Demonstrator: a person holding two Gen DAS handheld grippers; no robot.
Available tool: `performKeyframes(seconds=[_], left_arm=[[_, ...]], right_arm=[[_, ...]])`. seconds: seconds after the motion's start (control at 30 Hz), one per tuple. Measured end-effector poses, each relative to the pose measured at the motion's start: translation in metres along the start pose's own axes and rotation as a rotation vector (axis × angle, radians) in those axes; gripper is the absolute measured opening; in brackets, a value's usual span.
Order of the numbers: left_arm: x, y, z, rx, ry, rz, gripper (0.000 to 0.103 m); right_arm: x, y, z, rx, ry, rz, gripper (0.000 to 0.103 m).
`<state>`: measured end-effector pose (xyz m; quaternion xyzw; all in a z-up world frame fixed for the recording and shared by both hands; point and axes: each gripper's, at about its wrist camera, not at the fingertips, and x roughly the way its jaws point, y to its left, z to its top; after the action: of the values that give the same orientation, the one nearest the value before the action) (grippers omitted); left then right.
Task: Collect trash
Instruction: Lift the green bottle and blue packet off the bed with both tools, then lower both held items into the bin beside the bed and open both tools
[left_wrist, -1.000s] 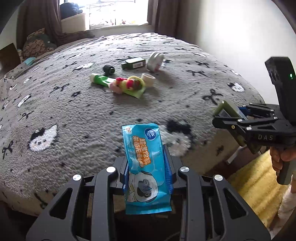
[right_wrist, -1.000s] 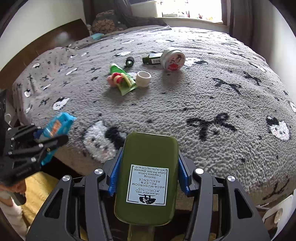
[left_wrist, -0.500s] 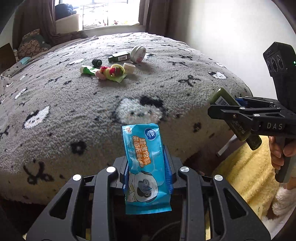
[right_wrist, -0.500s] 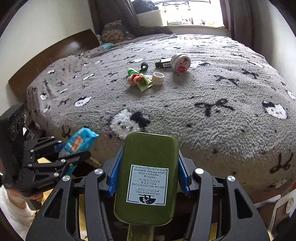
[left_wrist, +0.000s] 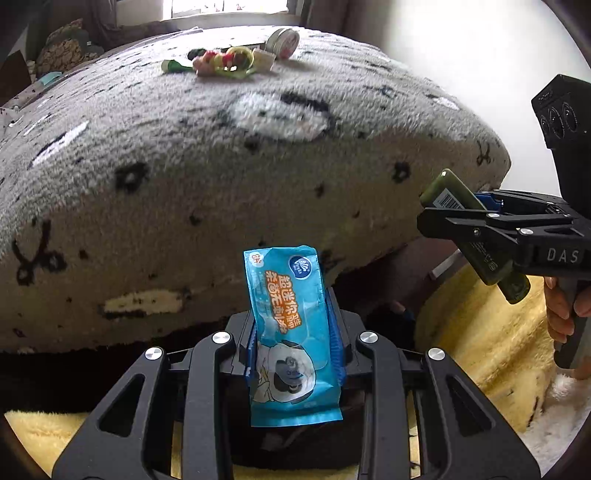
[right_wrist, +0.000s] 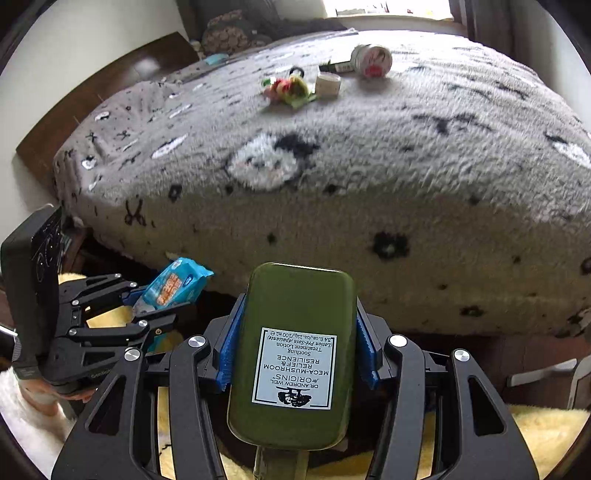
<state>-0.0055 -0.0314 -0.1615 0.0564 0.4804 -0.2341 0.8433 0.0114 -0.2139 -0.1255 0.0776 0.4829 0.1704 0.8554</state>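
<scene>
Both grippers have pulled back off the bed and dropped lower than a second ago; bed edge now fills the upper view, yellow rug below. Left gripper narrowly parted, blue pads clamped on blue wipes packet, packet upright between the jaws, top sticking out past the tips. Right gripper about half open, pads pressed on both sides of green lotion bottle, label facing camera, cap end toward the handle. Leftover trash pile sits far up on grey blanket, well apart from both grippers.
</scene>
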Motion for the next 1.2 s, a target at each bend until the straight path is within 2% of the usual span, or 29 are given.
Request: performKeyframes(seconds=[0.1,0.3,0.73,1.2], left_arm=[[0.015,0.002,-0.009,0.008,0.027,0.027,0.029],[0.049,0.013,-0.029,-0.051,0.123,0.009,0.029],[0.107,0.02,-0.059,-0.119,0.318,-0.074,0.029],[0.12,0.019,-0.068,-0.136,0.362,-0.108,0.03]], right_arm=[[0.014,0.001,-0.01,0.013,0.038,0.001,0.053],[0.045,-0.003,-0.027,0.038,0.119,-0.001,0.053],[0.097,-0.03,-0.053,0.129,0.239,0.022,0.053],[0.125,-0.023,-0.059,0.123,0.318,0.038,0.053]])
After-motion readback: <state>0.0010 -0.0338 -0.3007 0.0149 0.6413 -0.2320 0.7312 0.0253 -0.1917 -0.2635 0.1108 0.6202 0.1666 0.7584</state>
